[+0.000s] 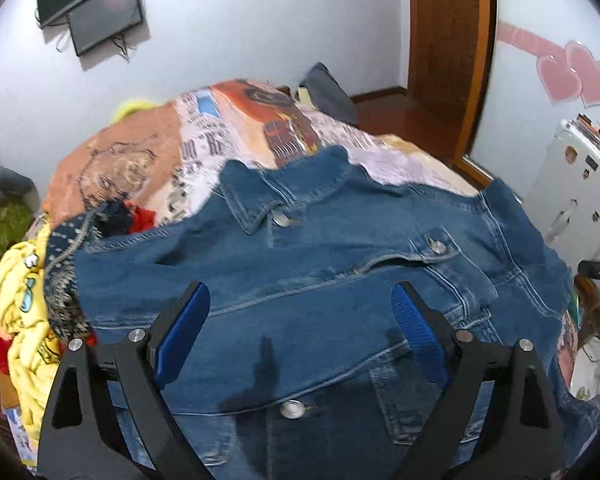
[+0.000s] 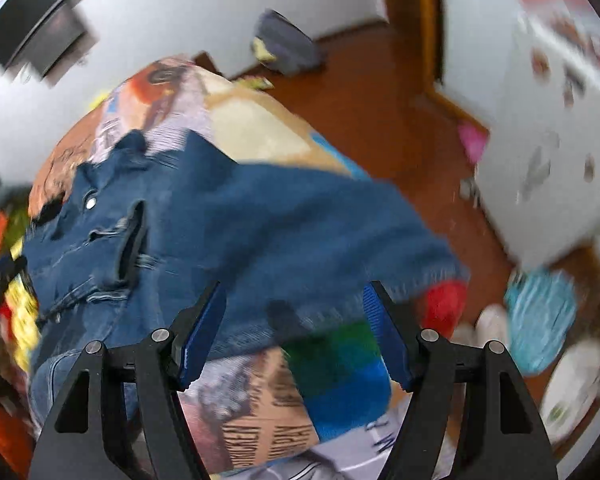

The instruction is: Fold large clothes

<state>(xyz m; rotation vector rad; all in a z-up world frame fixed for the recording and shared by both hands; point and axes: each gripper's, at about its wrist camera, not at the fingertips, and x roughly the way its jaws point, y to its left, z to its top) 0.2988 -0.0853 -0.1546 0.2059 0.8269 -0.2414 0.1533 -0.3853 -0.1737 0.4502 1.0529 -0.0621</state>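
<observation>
A blue denim jacket (image 1: pixel 340 272) lies front up on a bed with a printed cover (image 1: pixel 148 152), collar toward the far side. My left gripper (image 1: pixel 300 300) is open and empty, hovering over the jacket's front near its buttons. In the blurred right wrist view the jacket (image 2: pixel 260 232) spreads across the bed, one sleeve reaching toward the bed's right edge. My right gripper (image 2: pixel 294 300) is open and empty above the sleeve's cuff edge.
A heap of yellow, red and patterned clothes (image 1: pixel 32 288) lies left of the jacket. A white fridge (image 1: pixel 572 200) stands at the right. A wooden door (image 1: pixel 448 40) and brown floor (image 2: pixel 360 92) lie beyond the bed. A dark bag (image 2: pixel 284 40) sits on the floor.
</observation>
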